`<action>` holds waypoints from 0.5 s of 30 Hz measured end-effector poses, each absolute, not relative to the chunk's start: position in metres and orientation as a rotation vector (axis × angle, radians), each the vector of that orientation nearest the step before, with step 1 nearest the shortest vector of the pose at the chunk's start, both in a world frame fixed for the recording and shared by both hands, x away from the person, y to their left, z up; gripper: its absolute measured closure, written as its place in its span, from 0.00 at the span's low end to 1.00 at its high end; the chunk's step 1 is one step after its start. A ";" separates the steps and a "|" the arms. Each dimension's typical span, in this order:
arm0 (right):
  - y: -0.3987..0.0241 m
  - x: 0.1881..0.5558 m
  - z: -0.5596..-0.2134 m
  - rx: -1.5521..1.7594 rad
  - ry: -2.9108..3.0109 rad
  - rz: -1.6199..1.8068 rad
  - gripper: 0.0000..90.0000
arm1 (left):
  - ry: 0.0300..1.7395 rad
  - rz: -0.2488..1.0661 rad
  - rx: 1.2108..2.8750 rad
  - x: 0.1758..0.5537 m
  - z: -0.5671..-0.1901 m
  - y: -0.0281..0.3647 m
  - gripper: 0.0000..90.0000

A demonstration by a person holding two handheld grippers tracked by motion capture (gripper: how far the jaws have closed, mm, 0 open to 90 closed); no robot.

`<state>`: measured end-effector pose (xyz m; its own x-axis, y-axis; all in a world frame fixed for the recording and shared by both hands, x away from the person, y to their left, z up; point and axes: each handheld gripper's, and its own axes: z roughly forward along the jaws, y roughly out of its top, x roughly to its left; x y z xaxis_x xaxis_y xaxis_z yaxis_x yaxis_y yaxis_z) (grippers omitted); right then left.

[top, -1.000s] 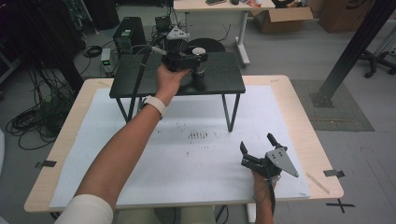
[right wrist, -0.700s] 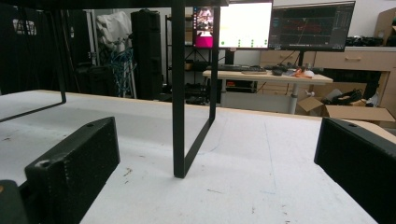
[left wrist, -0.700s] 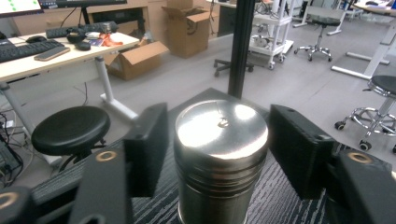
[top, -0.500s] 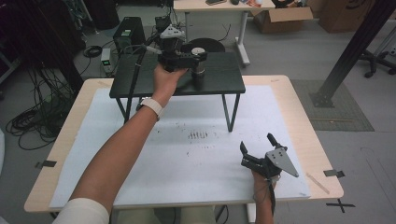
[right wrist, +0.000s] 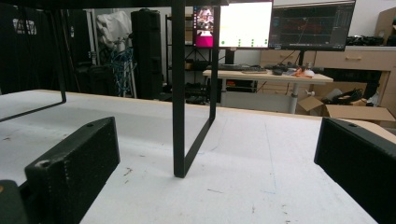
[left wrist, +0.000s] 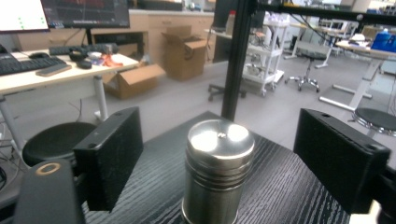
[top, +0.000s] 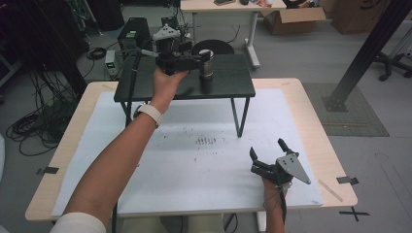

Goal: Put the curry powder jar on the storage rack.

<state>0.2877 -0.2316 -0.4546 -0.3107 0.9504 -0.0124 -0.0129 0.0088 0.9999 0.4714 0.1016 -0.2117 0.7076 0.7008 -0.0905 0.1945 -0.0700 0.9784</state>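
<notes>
One steel canister (left wrist: 218, 170), one black raised shelf (top: 233, 85), one white mat (top: 194, 165), two tools: left (top: 197, 59), right (top: 267, 148)

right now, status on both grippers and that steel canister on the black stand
Left gripper jaws just opened, straddling steel canister, pads clear of it. Canister upright on black stand. Right gripper open, idle over white mat. Nothing in the way.

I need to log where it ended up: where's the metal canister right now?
In the high view the metal canister stands upright on the black shelf, just right of the left gripper, whose open jaws flank it without touching.
</notes>
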 end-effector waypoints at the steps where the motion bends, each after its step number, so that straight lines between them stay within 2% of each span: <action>1: -0.232 0.288 -0.455 1.026 1.434 1.434 0.00 | 0.737 0.487 1.622 0.470 -0.211 0.103 0.15; 15: -0.231 0.288 -0.455 1.028 1.435 1.433 0.00 | 0.703 0.485 1.571 0.450 -0.210 0.126 0.02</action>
